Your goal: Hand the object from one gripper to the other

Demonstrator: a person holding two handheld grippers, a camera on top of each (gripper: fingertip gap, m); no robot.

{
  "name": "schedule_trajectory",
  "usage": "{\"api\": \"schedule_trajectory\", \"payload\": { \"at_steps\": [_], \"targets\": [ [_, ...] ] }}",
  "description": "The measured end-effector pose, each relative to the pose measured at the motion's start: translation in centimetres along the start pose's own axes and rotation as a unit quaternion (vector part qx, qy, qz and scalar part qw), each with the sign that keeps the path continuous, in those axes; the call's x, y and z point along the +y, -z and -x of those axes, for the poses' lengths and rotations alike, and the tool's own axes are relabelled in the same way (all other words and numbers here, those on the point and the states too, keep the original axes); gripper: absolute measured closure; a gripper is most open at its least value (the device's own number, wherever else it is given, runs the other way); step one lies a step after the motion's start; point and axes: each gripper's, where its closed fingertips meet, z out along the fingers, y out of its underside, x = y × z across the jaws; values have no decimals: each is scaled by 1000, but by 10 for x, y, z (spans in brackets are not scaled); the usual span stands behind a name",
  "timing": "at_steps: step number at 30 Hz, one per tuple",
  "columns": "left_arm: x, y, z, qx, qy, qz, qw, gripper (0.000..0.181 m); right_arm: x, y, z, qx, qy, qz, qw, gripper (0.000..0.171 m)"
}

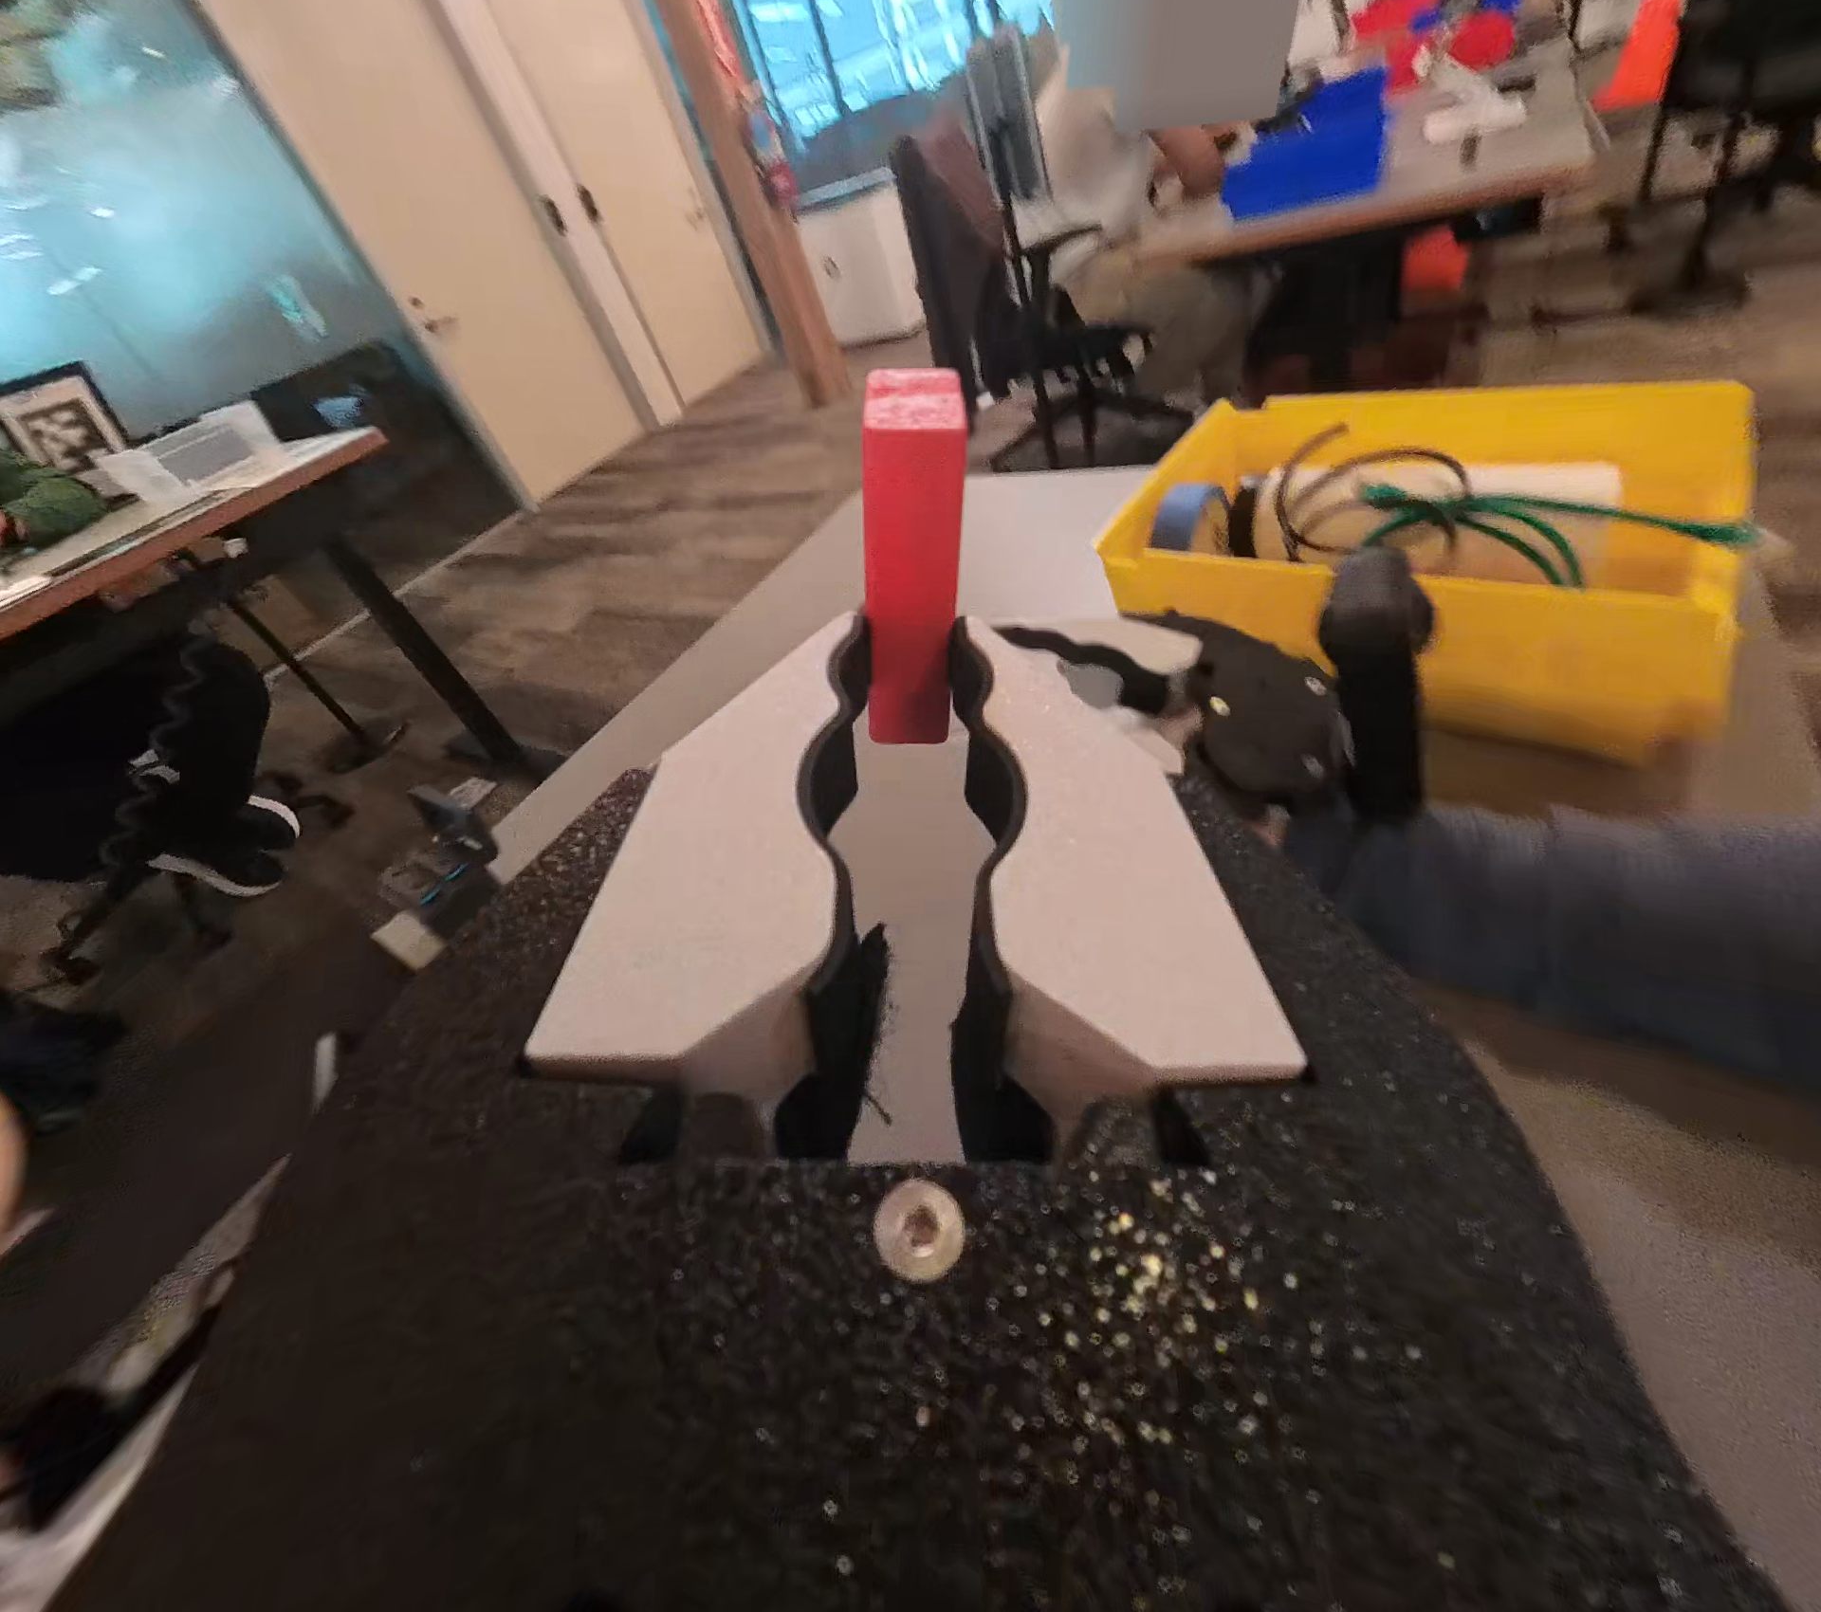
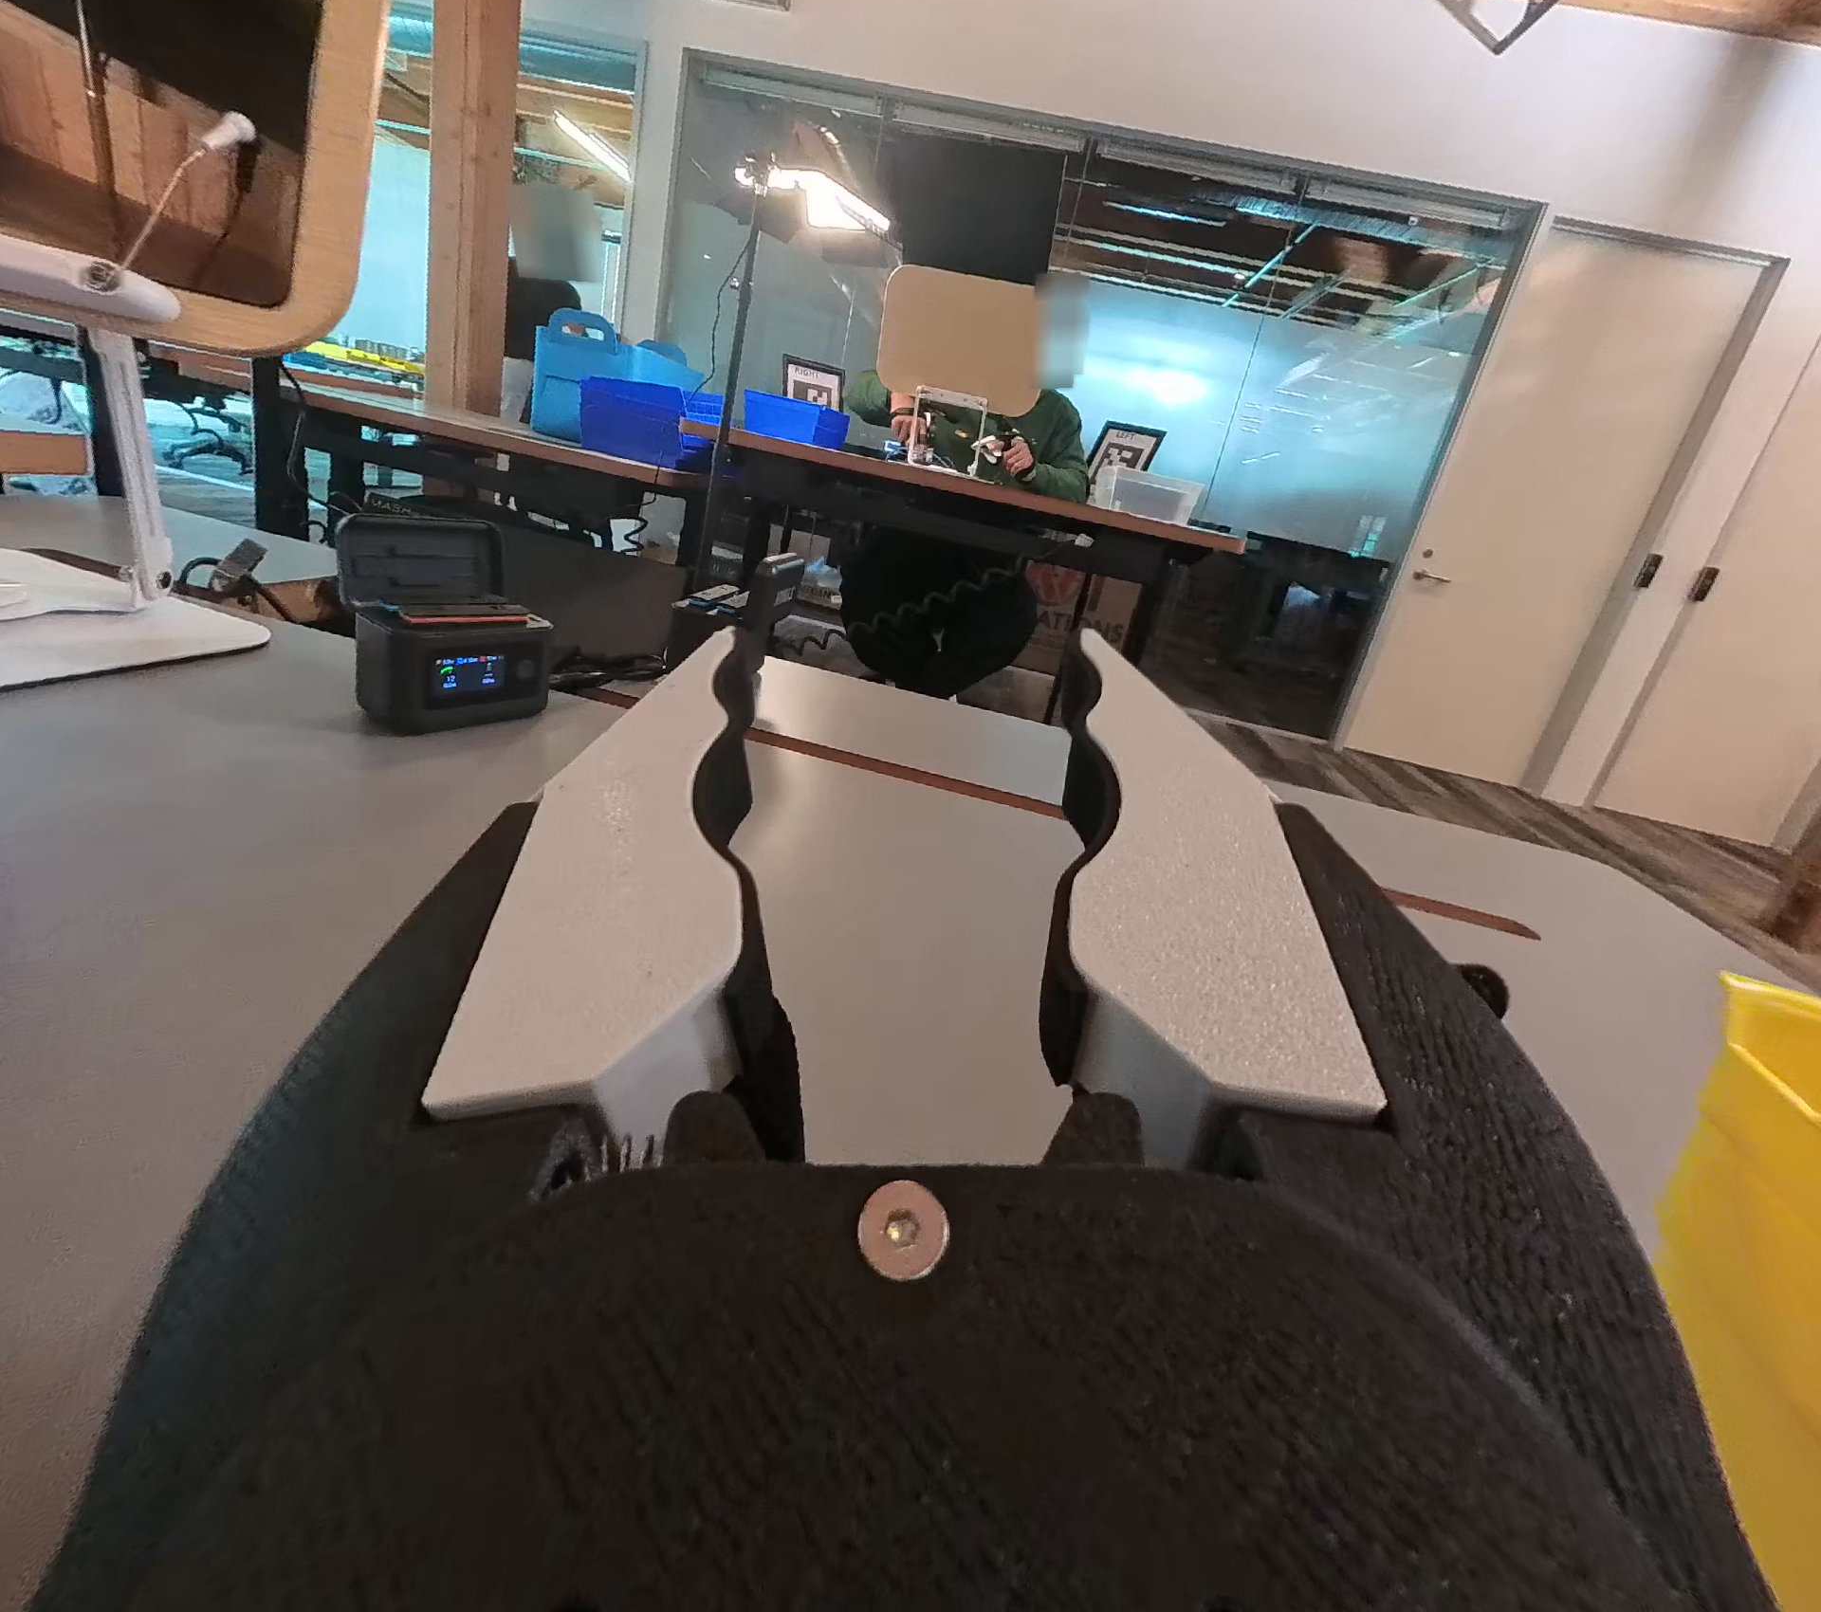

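In the left wrist view my left gripper is shut on a red rectangular block. The block stands upright between the fingertips and sticks up well above them, held over the grey table. The right gripper shows just to the right of it, close by, with a blue sleeve behind it. In the right wrist view my right gripper is open and empty, its white fingers spread wide over the grey table. The block does not show in that view.
A yellow bin with blue tape, cables and a white roll stands at the right on the table; its edge shows in the right wrist view. A small black device with a lit screen and a white stand sit at the left. People sit at far tables. The gap from one gripper's tips to the other's is roughly 20 cm.
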Motion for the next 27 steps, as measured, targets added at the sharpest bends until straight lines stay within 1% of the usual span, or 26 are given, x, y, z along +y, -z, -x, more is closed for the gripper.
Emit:
{"api": "schedule_trajectory", "payload": {
  "at_steps": [2, 4, 5, 6, 8, 9, 11, 12, 14, 16, 17, 19, 20, 21, 22, 24, 27],
  "targets": [
    [27, -35, 3, -46, 29, -24, 998, 167, -1, 3, -2, -2, 7, 0, 1000, 110],
    [62, -59, 16, -115, 45, -52, 991, 167, -4, 6, -6, -17, 4, -11, 1000, 111],
    [81, -69, 19, -132, 56, -65, 988, 167, -5, 7, -13, -15, -19, -18, 1000, 114],
    [95, -78, 15, -126, 75, -87, 985, 167, -5, 8, -20, -15, -50, -22, 998, 114],
    [108, -89, -7, -44, 125, -155, 979, 168, -5, 8, -26, -26, -98, -25, 995, 113],
    [113, -92, -14, -12, 133, -169, 977, 168, -5, 8, -25, -31, -105, -27, 994, 113],
    [119, -99, -24, 71, 146, -156, 974, 168, -5, 6, -16, -52, -96, -25, 994, 113],
    [122, -98, -27, 99, 144, -150, 973, 168, -4, 6, -9, -69, -90, -23, 993, 113],
    [135, -95, -30, 136, 152, -141, 969, 168, -7, 7, 2, -105, -93, -26, 990, 118],
    [128, -87, -33, 180, 180, -165, 953, 168, -13, 12, 12, -158, -118, -44, 979, 125],
    [130, -86, -36, 197, 181, -164, 949, 168, -13, 15, 20, -200, -138, -39, 969, 126],
    [133, -86, -47, 264, 202, -146, 932, 168, -11, 26, 40, -295, -180, -15, 938, 127],
    [133, -86, -50, 283, 211, -138, 925, 168, -11, 33, 46, -333, -198, -5, 922, 129],
    [133, -85, -52, 297, 216, -137, 920, 168, -12, 41, 49, -366, -217, 3, 905, 136],
    [134, -84, -54, 308, 222, -133, 916, 168, -12, 50, 53, -398, -233, 16, 887, 135],
    [137, -85, -59, 328, 223, -111, 911, 168, -9, 63, 56, -443, -251, 48, 859, 135],
    [146, -87, -79, 361, 185, -66, 912, 168, -8, 74, 64, -480, -258, 78, 835, 135]
  ]
}}
